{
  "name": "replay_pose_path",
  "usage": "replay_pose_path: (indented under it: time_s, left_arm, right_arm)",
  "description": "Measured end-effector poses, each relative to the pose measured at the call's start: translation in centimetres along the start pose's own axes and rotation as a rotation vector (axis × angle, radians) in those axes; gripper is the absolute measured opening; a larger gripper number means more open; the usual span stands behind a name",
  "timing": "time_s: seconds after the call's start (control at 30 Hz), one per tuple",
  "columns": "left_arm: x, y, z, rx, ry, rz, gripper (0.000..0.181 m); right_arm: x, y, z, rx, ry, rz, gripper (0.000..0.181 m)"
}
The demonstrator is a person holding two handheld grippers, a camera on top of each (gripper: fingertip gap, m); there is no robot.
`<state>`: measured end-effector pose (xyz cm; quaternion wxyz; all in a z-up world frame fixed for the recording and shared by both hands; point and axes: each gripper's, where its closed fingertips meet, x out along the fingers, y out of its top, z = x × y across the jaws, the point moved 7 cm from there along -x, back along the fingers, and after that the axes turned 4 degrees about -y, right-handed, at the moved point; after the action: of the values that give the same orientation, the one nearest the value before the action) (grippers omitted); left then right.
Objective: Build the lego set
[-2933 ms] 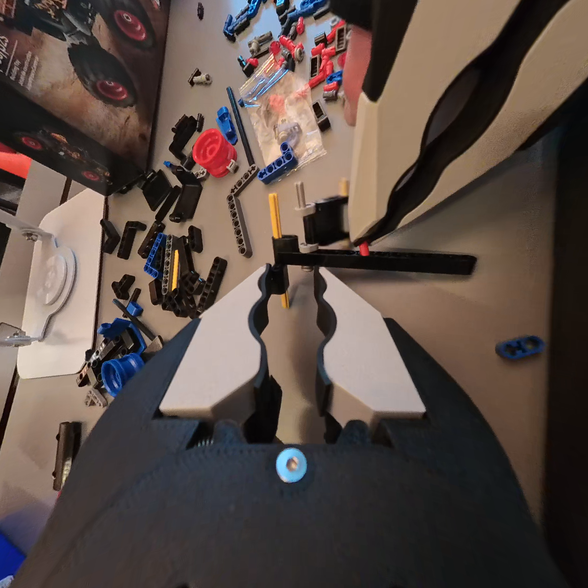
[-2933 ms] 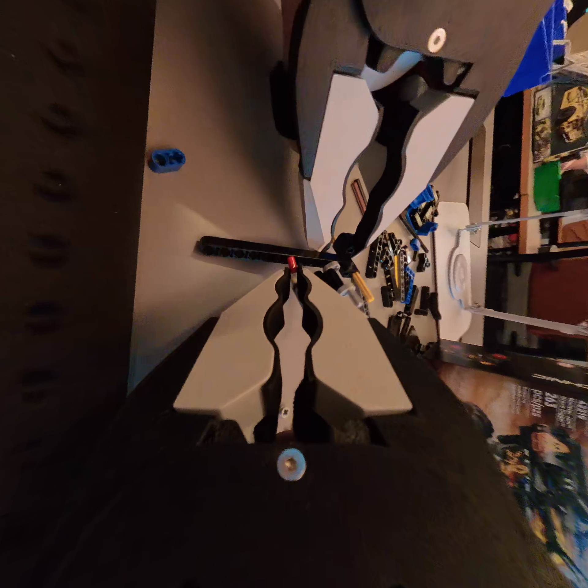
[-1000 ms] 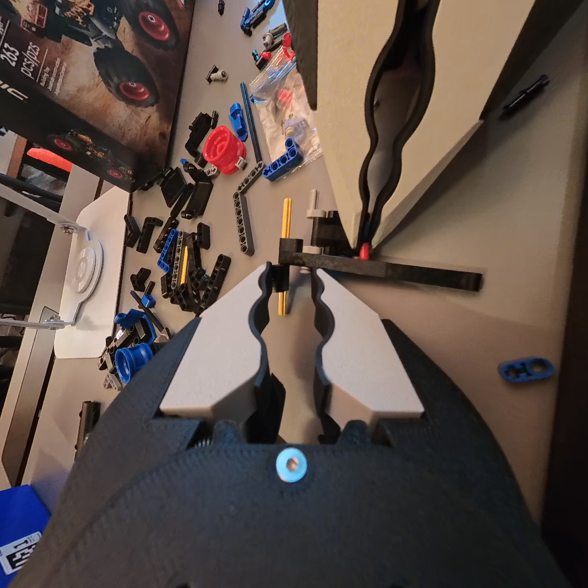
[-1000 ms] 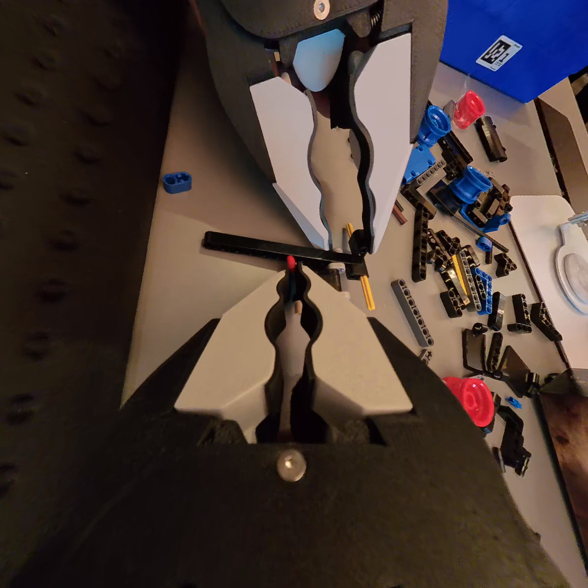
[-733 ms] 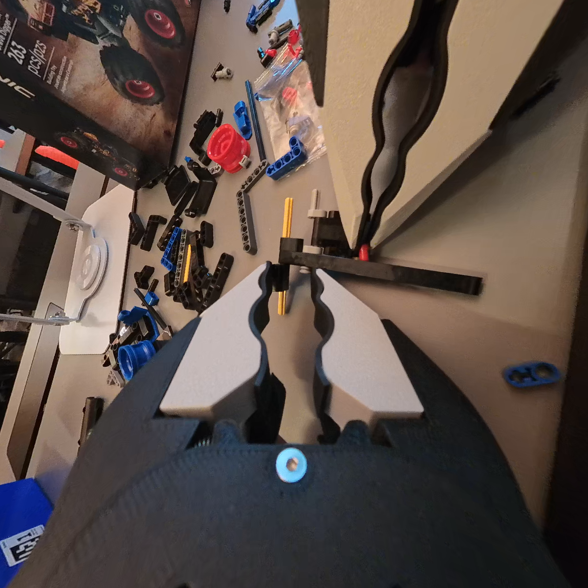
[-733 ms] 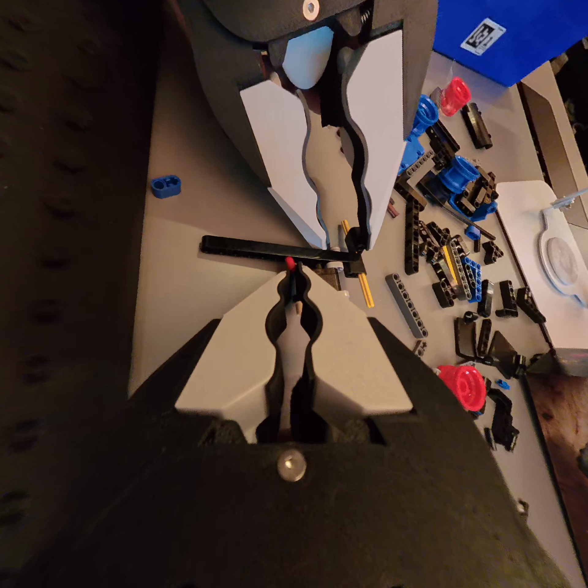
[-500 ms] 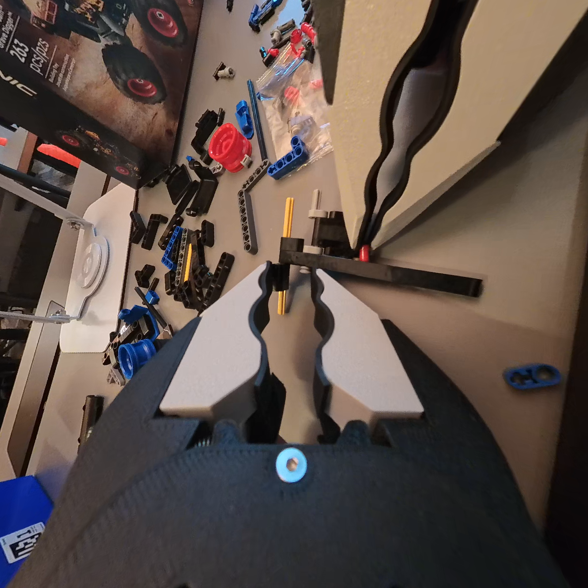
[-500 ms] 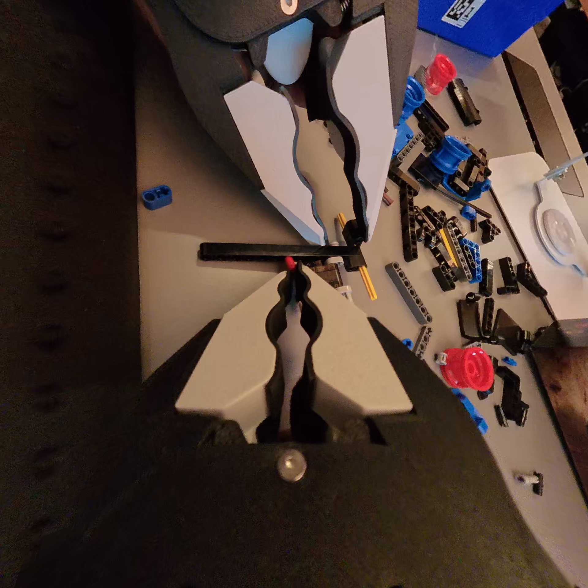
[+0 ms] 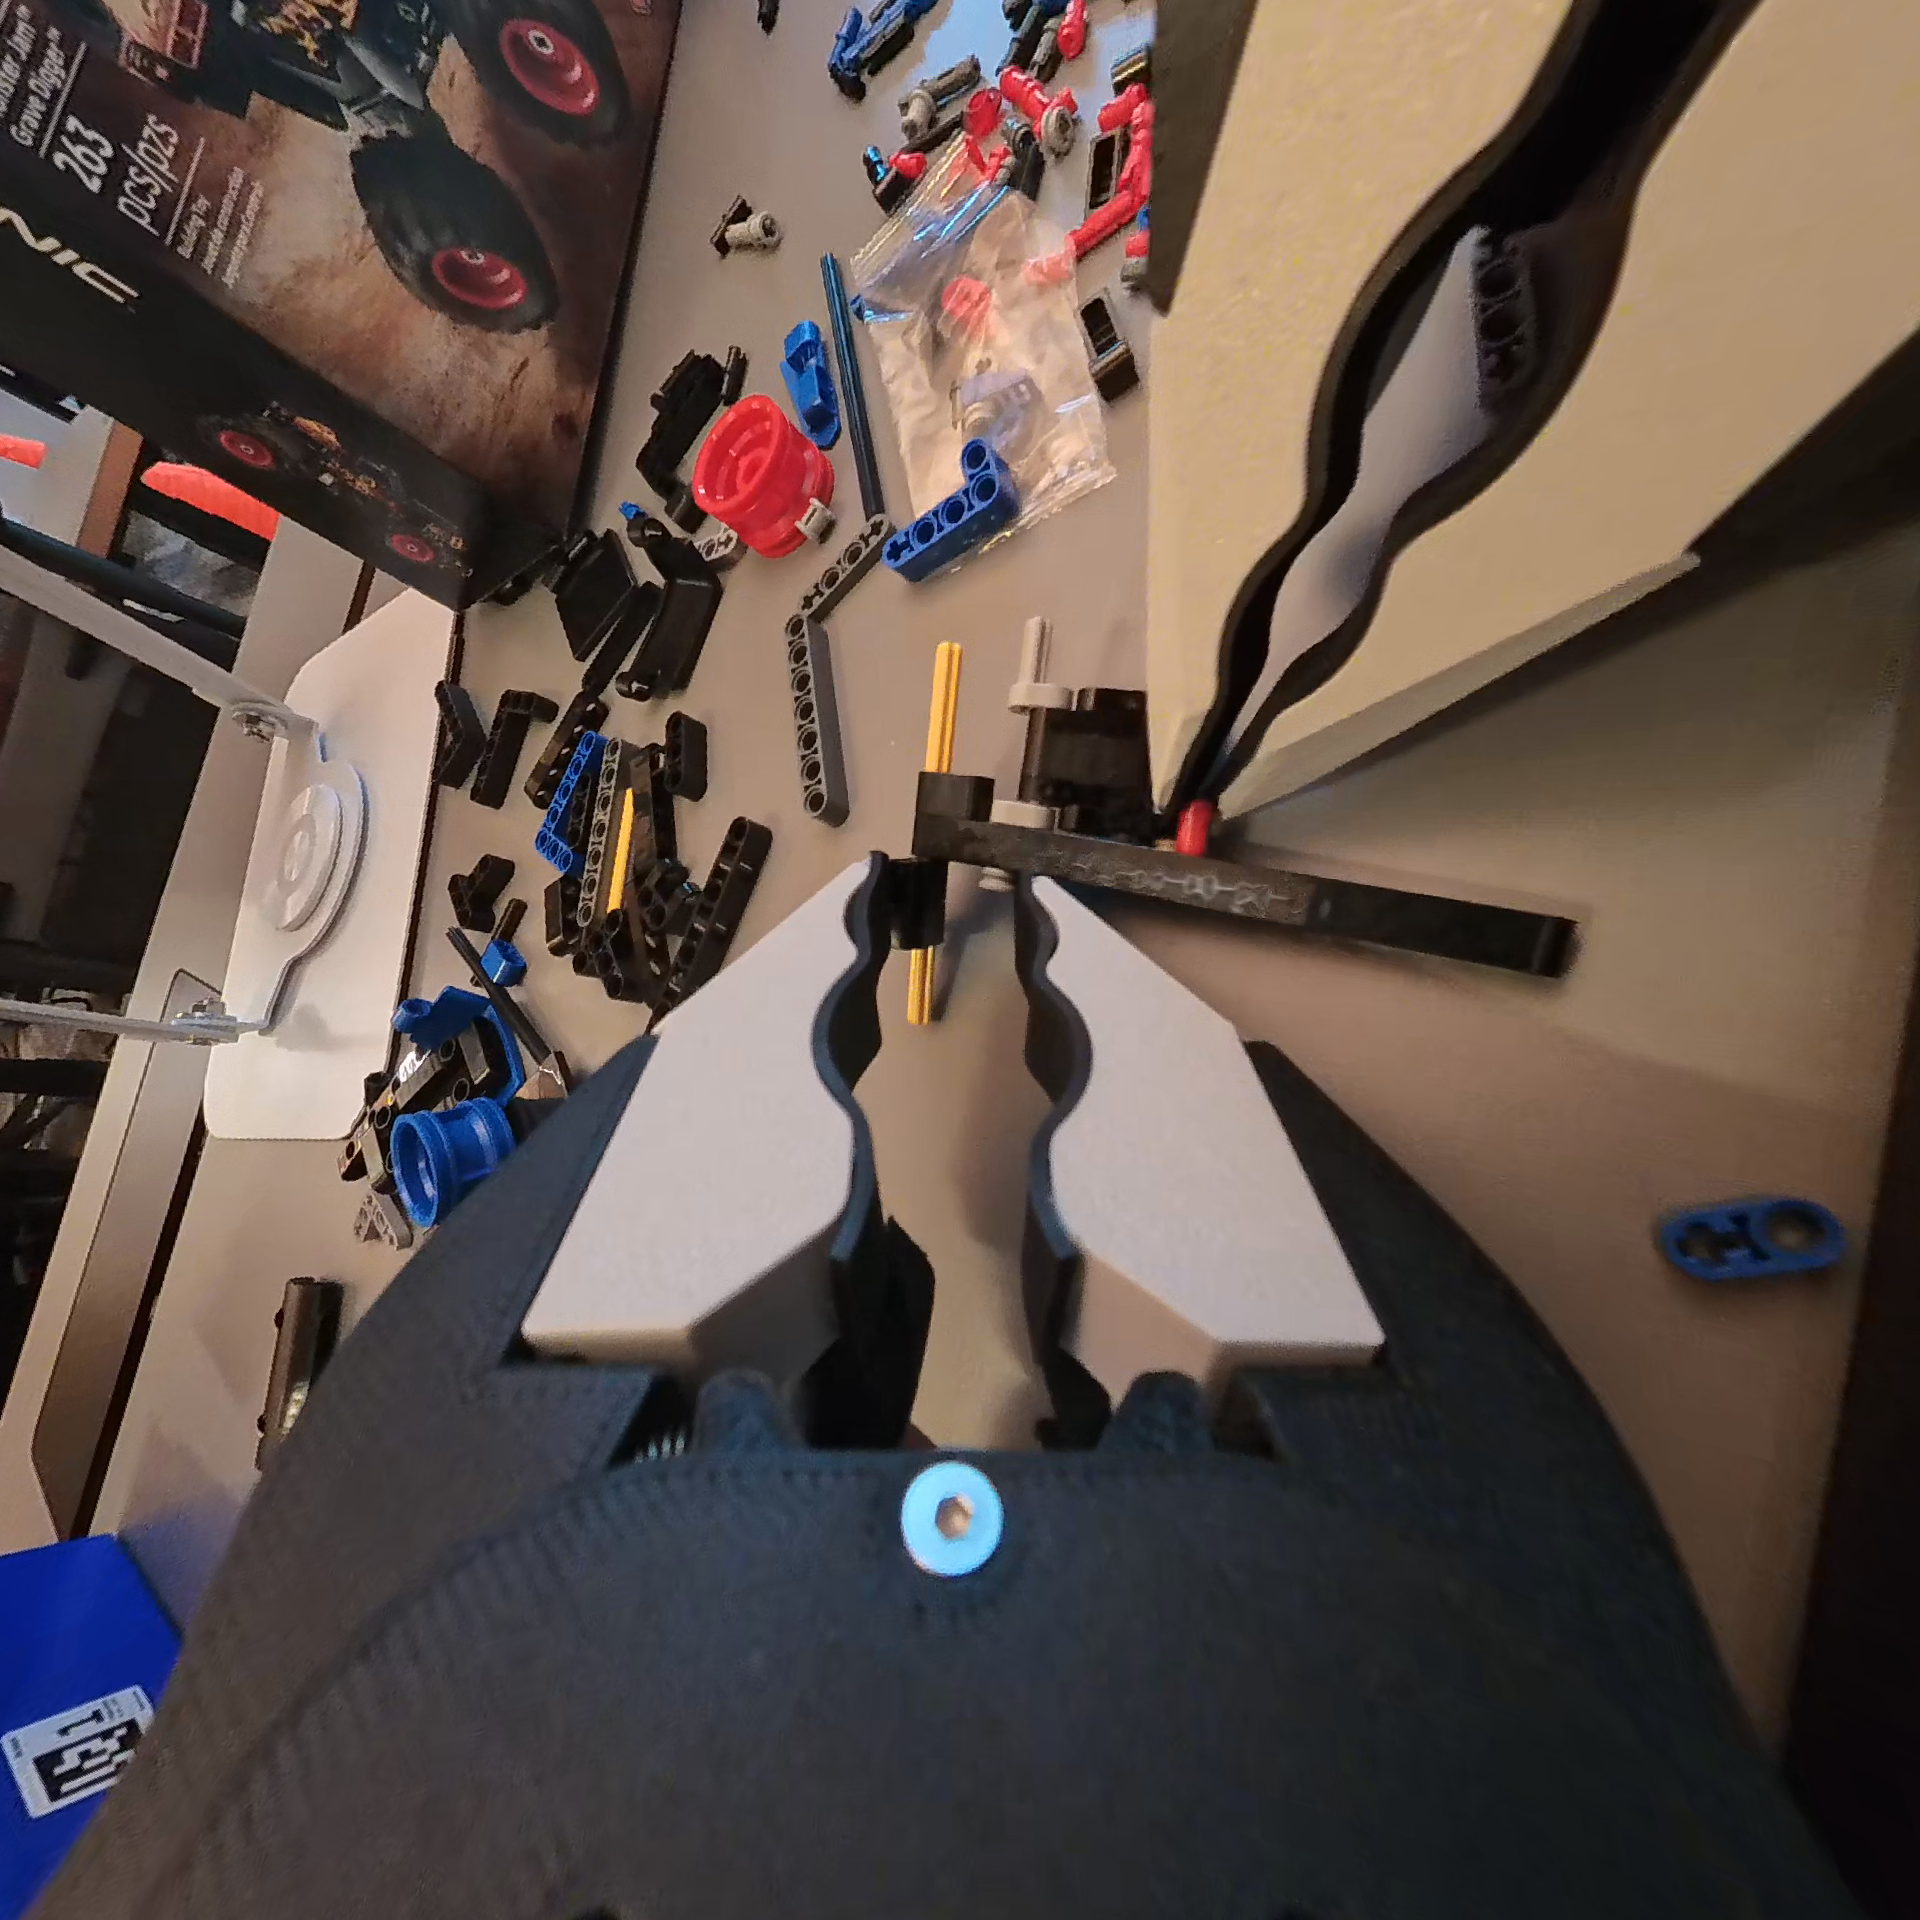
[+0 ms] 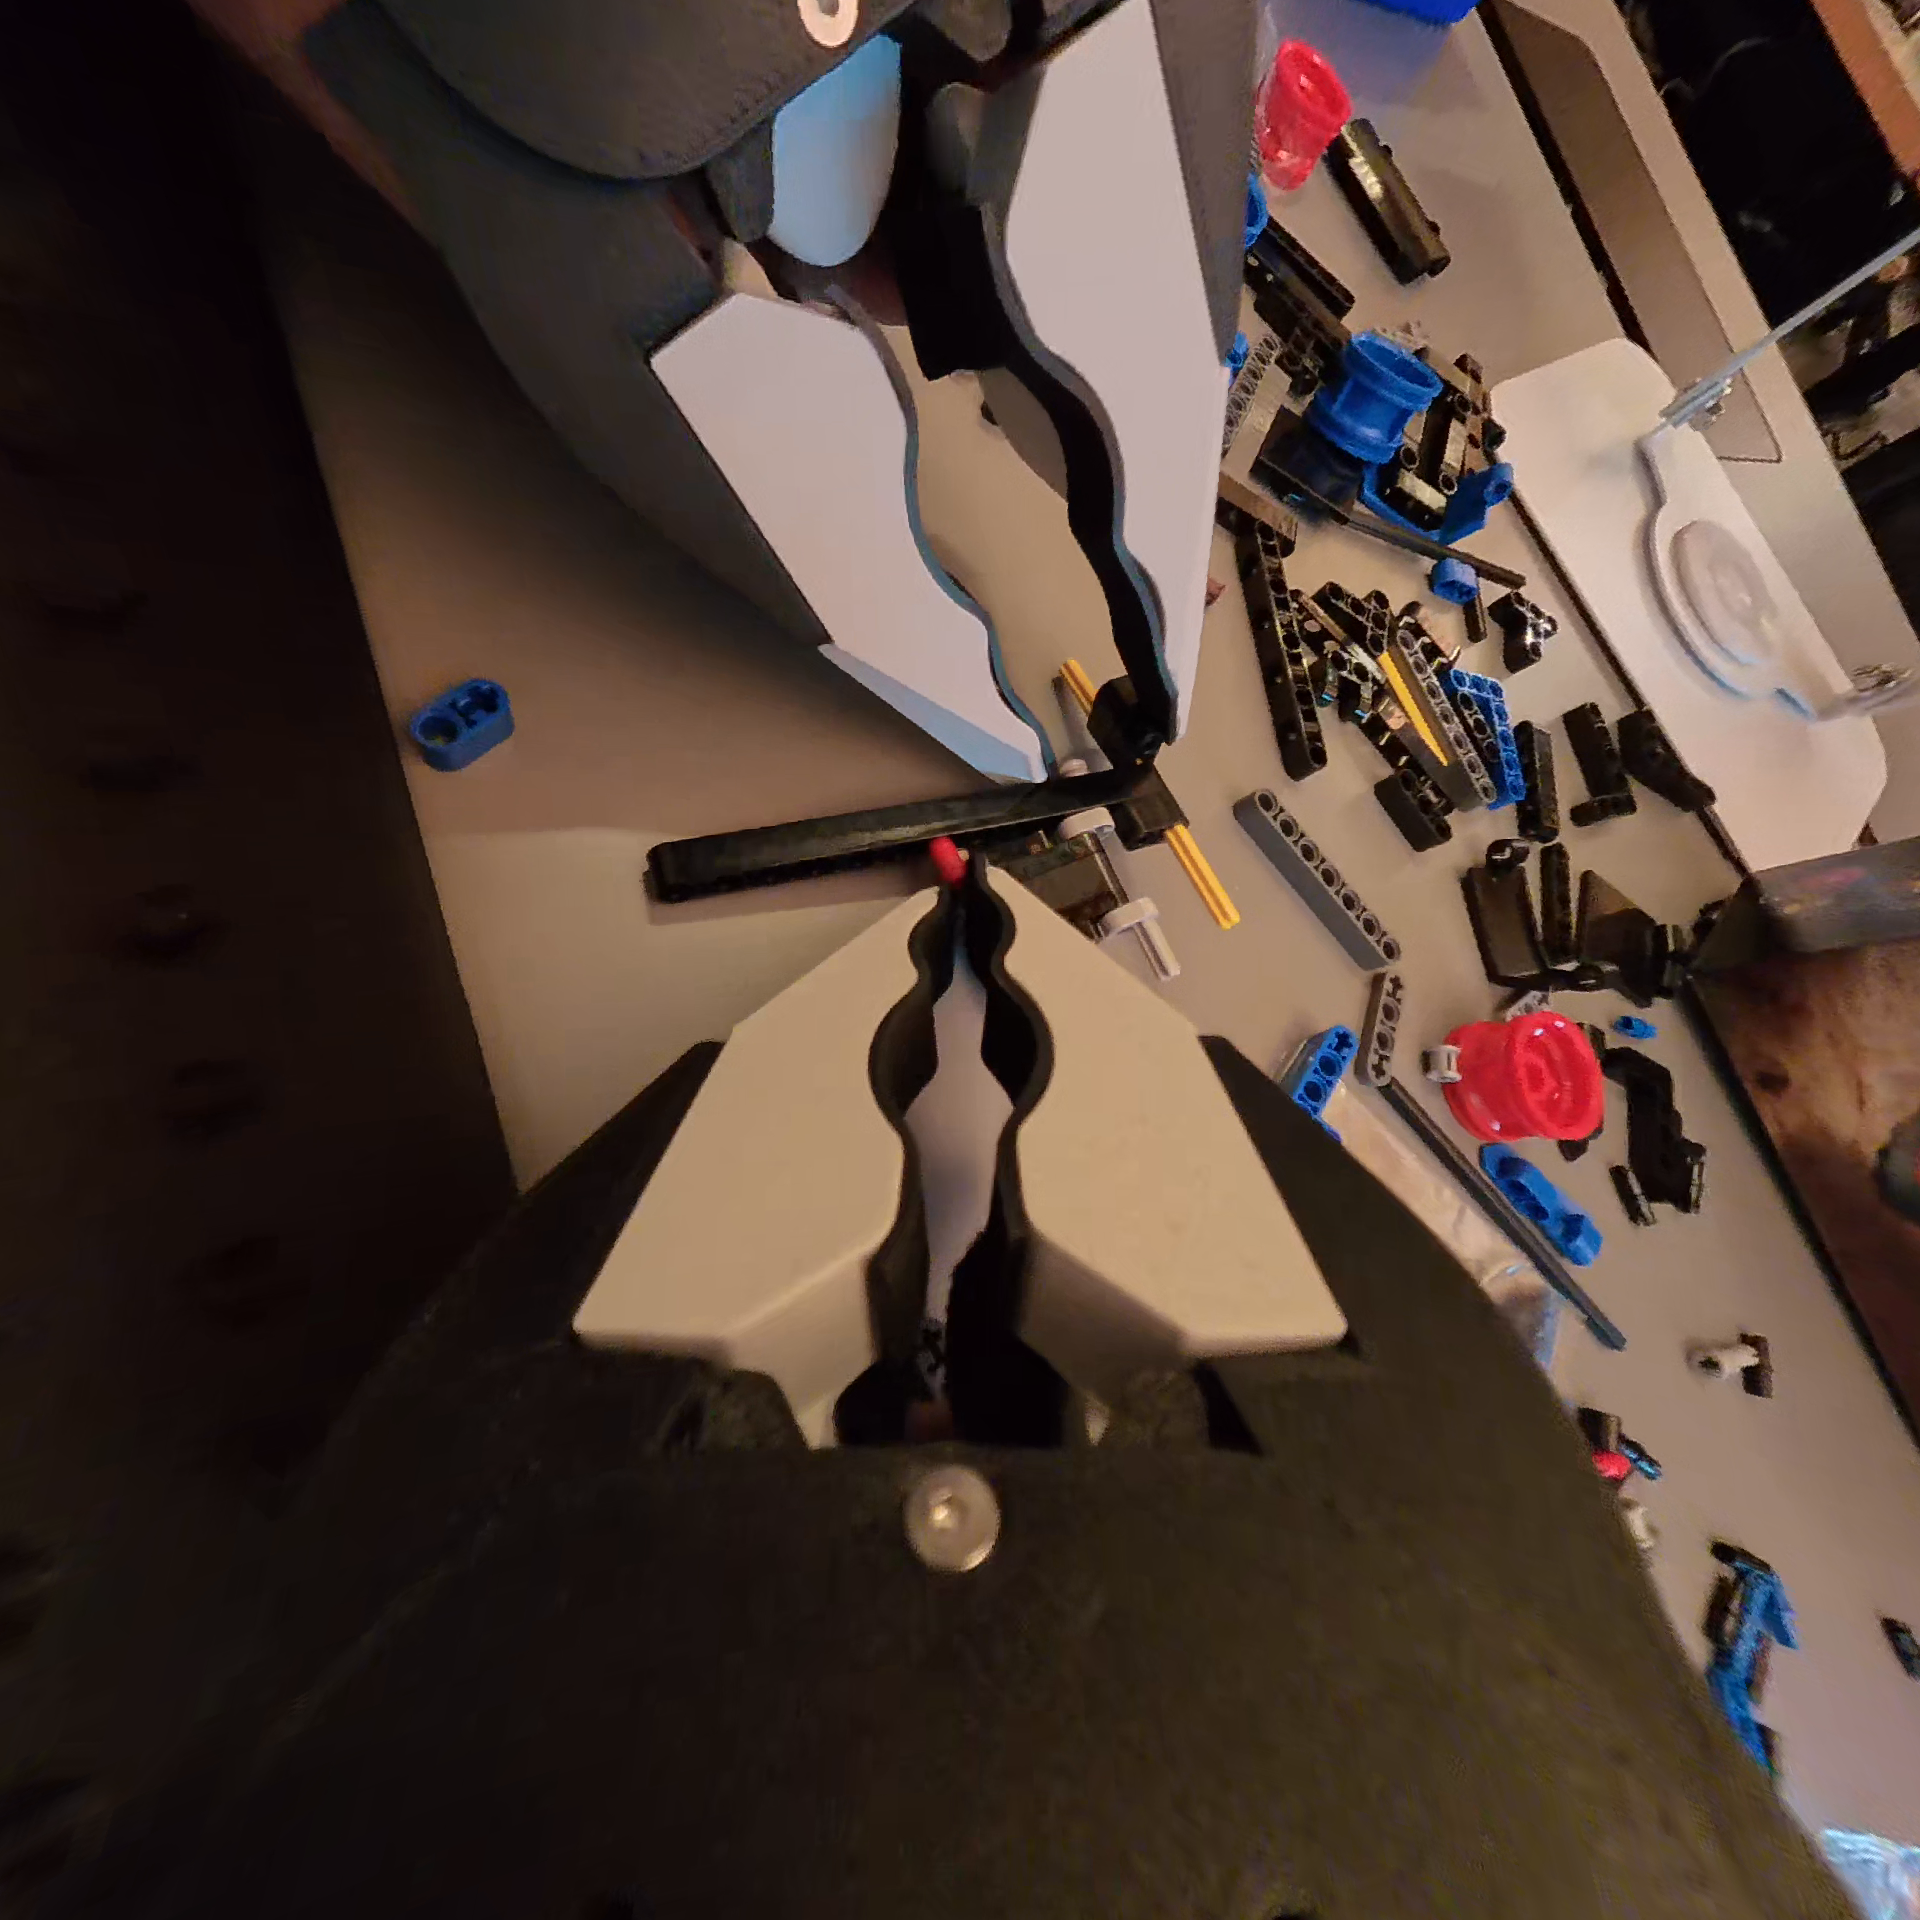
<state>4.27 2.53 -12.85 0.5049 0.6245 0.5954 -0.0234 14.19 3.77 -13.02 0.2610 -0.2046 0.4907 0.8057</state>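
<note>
A long black beam (image 9: 1299, 904) carries a yellow axle (image 9: 943, 727), a grey pin (image 9: 1031, 665) and black connectors at one end. It is held just above the grey table. My left gripper (image 9: 954, 883) is shut on that end of the assembly, around the black connector and axle. It shows from above in the right wrist view (image 10: 1096, 748). My right gripper (image 10: 964, 883) is shut on a small red pin (image 10: 945, 857), whose tip touches the side of the beam (image 10: 831, 831). The right gripper (image 9: 1195, 805) and the red pin (image 9: 1193, 826) also show in the left wrist view.
Loose parts lie beyond the assembly: a grey beam (image 9: 814, 717), a red wheel hub (image 9: 764, 478), a black and blue pile (image 9: 623, 831), a plastic bag (image 9: 987, 364). The set's box (image 9: 312, 208) stands at the back. A small blue link (image 9: 1751, 1242) lies alone near the table's dark edge. My right tips are roughly 8 cm from the small blue link (image 9: 1751, 1242). The right camera catches it too, in the right wrist view (image 10: 448, 695).
Both grippers keep their holds and the red pin stays at the beam. The right gripper has swung round, so the beam looks tilted and more loose parts show in its view.
</note>
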Motion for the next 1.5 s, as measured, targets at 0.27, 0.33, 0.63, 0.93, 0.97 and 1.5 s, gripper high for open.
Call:
replay_pose_path:
  time_s: [0.27,0.33,0.63,0.93,0.97,1.5]
  left_arm:
    - [-0.2,0.0,0.0,-0.001,0.007,0.002,0.021]
    - [-0.2,0.0,0.0,-0.001,0.010,0.001,0.021]
    - [-0.3,-0.1,-0.1,-0.006,0.034,-0.009,0.021]
    - [-0.3,-0.2,-0.1,-0.009,0.047,-0.017,0.022]
    - [-0.3,-0.2,-0.1,-0.008,0.050,-0.018,0.022]
    - [-0.1,-0.3,-0.3,-0.013,0.055,-0.016,0.023]
  right_arm:
    - [0.1,0.4,-0.8,-0.027,-0.093,-0.054,0.000]
    - [0.1,0.4,-0.8,-0.017,-0.101,-0.061,0.000]
    - [0.4,0.7,-0.5,0.039,-0.133,-0.088,0.000]
    - [0.5,0.7,-0.1,0.112,-0.136,-0.098,0.000]
    - [0.5,0.7,-0.2,0.103,-0.149,-0.102,0.000]
    - [0.0,0.4,0.2,0.161,-0.080,-0.041,0.000]
